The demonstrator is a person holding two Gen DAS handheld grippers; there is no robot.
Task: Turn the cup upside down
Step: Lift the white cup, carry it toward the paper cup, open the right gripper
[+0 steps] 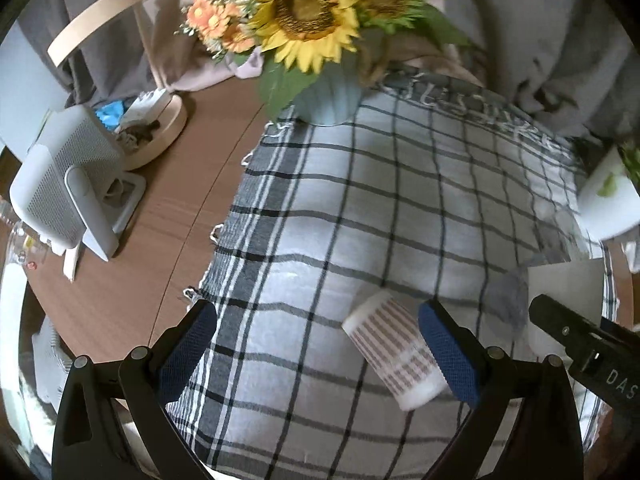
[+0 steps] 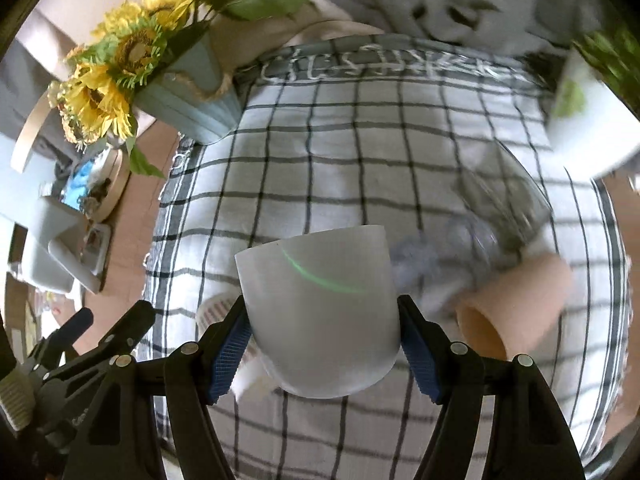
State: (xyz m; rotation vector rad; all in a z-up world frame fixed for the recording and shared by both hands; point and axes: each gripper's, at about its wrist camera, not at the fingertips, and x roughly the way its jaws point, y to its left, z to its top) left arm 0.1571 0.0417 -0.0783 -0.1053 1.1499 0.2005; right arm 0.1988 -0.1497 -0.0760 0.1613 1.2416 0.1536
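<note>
My right gripper (image 2: 322,344) is shut on a plain white cup (image 2: 320,312) and holds it above the checked cloth (image 2: 340,168), tilted with its flat end facing away from me. The same cup shows at the right edge of the left wrist view (image 1: 564,292). A white cup with brown stripes (image 1: 394,350) lies on its side on the cloth, just inside the right finger of my left gripper (image 1: 316,344), which is open and empty. A peach cup (image 2: 516,308) lies on its side to the right.
A blue vase of sunflowers (image 1: 320,92) stands at the cloth's far left corner. A white pot with a plant (image 2: 588,120) stands at the far right. A clear glass (image 2: 500,200) lies blurred near the peach cup. A white device (image 1: 68,184) and a round wooden tray (image 1: 160,128) sit on the wooden table.
</note>
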